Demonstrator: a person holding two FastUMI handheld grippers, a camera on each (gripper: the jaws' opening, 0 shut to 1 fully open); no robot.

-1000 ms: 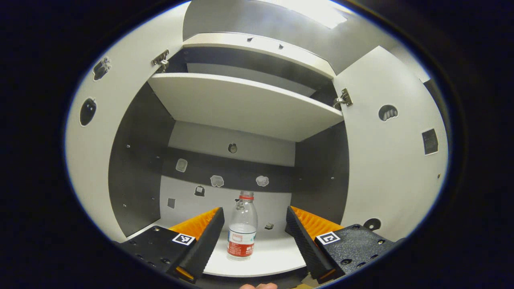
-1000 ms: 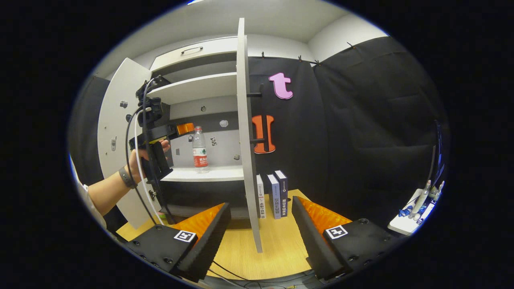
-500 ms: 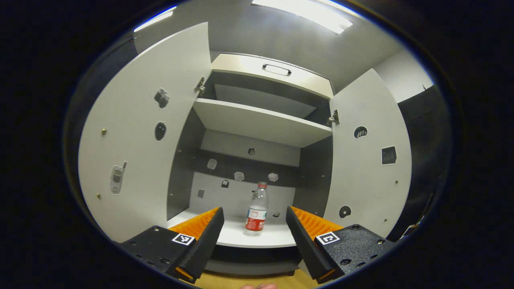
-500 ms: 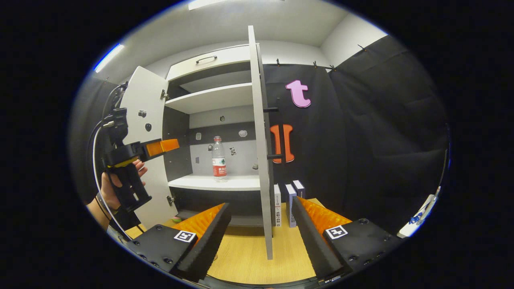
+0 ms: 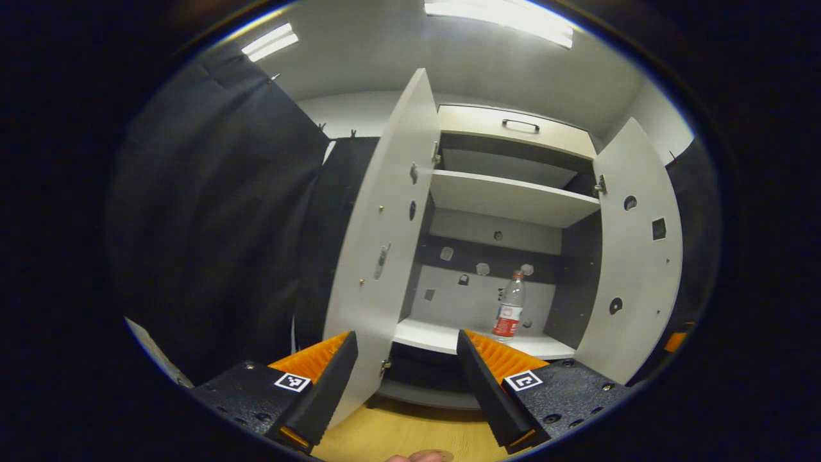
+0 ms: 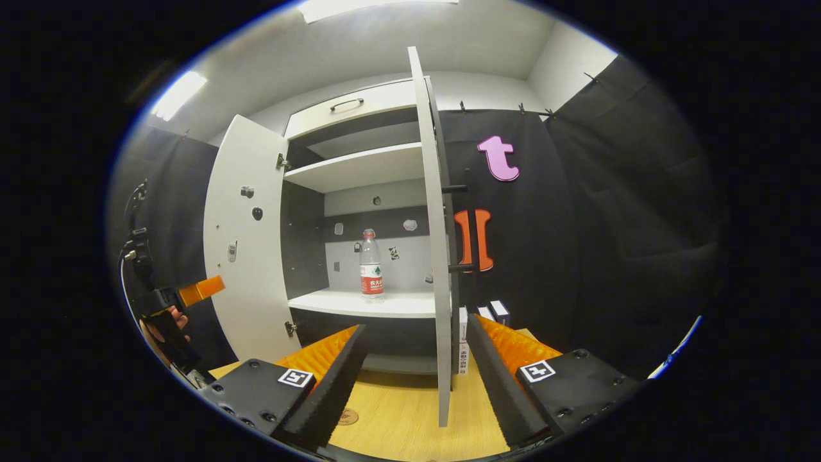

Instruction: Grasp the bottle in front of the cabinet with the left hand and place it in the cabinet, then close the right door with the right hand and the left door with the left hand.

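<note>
- Right gripper (image 6: pixel 410 378): fingers apart and empty, low at 6 o'clock above the wooden table (image 6: pixel 410 423).
- Left gripper (image 5: pixel 405 378): fingers apart, holding nothing, facing the left door (image 5: pixel 378 256).
- Right door (image 6: pixel 436 244): open, edge-on at 12 o'clock.
- Bottle (image 6: pixel 371 264): upright on the cabinet's (image 6: pixel 359 122) lower shelf (image 6: pixel 365 303), toward 11 o'clock.

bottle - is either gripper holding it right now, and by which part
Nothing is held. The bottle stands alone on the cabinet's lower shelf. The left gripper and right gripper are both open and empty.
</note>
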